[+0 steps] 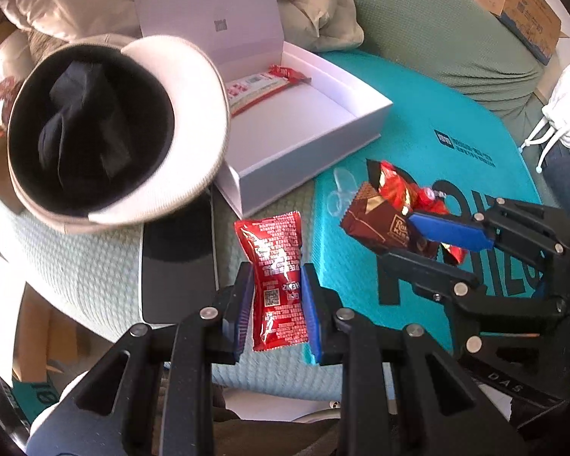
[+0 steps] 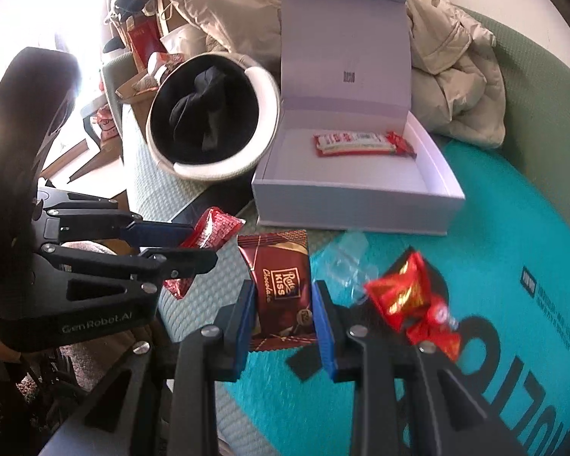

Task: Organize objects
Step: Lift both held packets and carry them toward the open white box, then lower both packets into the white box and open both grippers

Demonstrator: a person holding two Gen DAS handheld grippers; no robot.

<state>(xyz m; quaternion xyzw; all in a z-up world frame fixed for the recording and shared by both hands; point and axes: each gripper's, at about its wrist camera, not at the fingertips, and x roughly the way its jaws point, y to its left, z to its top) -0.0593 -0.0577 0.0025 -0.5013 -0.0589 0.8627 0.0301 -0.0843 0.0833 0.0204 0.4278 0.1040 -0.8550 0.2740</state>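
One snack bar [image 2: 363, 143] is already lying in the open white gift box [image 2: 442, 186], toward its far wall, so the sorting is looking barely begun. The left tool [image 1: 277, 300] is pinching a red sauce packet [image 1: 273, 281] in a narrow grip; the right tool [image 2: 283, 319] is clamping a dark chocolate packet [image 2: 279, 285], with a red candy wrapper [image 2: 410, 300] hanging beside it. Both are hanging above the teal mat [image 2: 513, 235], near the box's front wall. The box floor is offering plenty of room; its upright lid is blocking the far side, and the round black-lined basket [image 2: 212, 117] is crowding its left edge.
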